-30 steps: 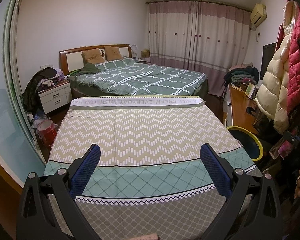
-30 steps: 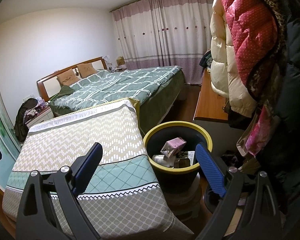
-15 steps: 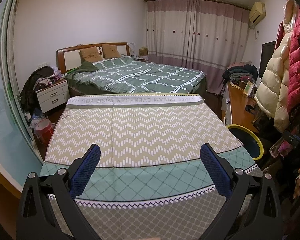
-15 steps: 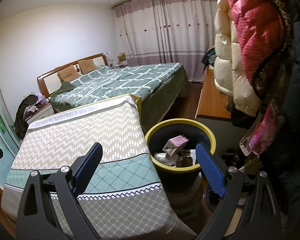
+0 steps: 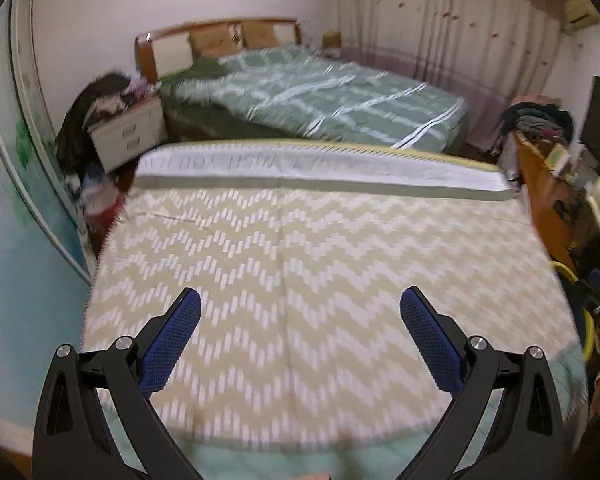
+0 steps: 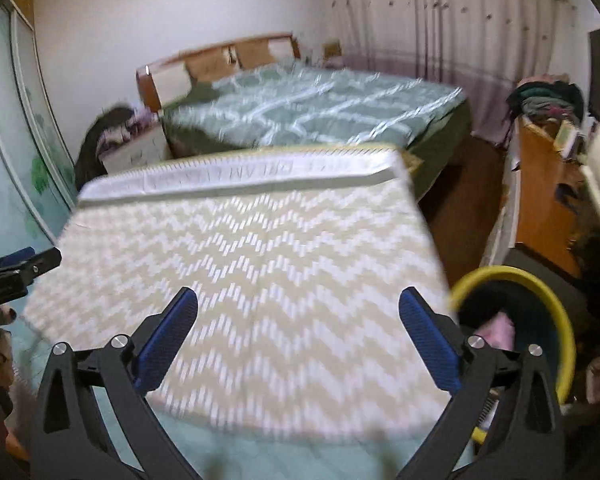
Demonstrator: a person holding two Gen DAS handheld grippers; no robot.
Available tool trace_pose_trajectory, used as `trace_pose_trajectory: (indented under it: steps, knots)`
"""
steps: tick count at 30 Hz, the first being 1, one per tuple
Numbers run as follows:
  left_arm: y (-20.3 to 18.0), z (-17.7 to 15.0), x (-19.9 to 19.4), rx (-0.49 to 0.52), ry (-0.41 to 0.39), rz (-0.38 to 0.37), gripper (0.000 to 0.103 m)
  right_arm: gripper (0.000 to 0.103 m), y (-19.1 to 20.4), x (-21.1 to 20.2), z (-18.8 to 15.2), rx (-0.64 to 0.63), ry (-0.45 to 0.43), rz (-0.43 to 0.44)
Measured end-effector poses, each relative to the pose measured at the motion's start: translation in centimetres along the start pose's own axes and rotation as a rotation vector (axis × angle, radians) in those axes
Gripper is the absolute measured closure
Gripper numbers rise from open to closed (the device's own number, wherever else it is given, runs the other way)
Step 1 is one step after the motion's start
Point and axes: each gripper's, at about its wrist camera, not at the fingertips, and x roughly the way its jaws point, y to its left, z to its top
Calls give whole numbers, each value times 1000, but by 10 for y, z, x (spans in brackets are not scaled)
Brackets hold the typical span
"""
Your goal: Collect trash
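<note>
Spreading under both grippers is a zigzag-patterned cover (image 5: 300,240), blurred in both views. Left gripper (image 5: 300,304) and right gripper (image 6: 298,304) are hanging over it with jaws wide apart, holding nothing. Right of the cover, a yellow-rimmed trash bin (image 6: 555,312) is sitting, something pink (image 6: 499,330) lying inside.

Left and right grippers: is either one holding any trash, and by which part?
Nothing is held. The left gripper and right gripper are both open, with only the zigzag-patterned beige bedspread between their fingers.
</note>
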Motion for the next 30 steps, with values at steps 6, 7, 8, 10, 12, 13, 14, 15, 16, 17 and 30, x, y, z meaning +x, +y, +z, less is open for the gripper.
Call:
trace_pose_trajectory:
  steps: [6,7,8,10,12,13,14,15,16,17,30]
  knots:
    - [20,16,73,-38,106,65,5,7,13,92,20,13,152,-62]
    - [23,18,80,-43,114,74,5,7,12,102,22,11,166,-81]
    - [26,19,87,-47,123,80,5,7,13,108,23,8,175,-102]
    - [32,20,99,-55,141,84,5,6,13,119,26,12,194,-120]
    - [36,19,110,-64,165,82,5,6,11,124,29,22,186,-134]
    - [37,20,112,-62,168,83,5,5,10,125,31,25,187,-139]
    - [35,21,114,-49,162,95,5,5,9,125,31,26,188,-140]
    - [36,22,116,-43,162,94,5,5,9,126,32,27,188,-140]
    - [35,23,119,-40,167,88,5,5,9,128,33,26,189,-140]
    - [35,25,121,-37,169,89,5,5,9,128,33,26,188,-140]
    - [28,41,139,-23,126,103,3,5,9,128,33,26,189,-140]
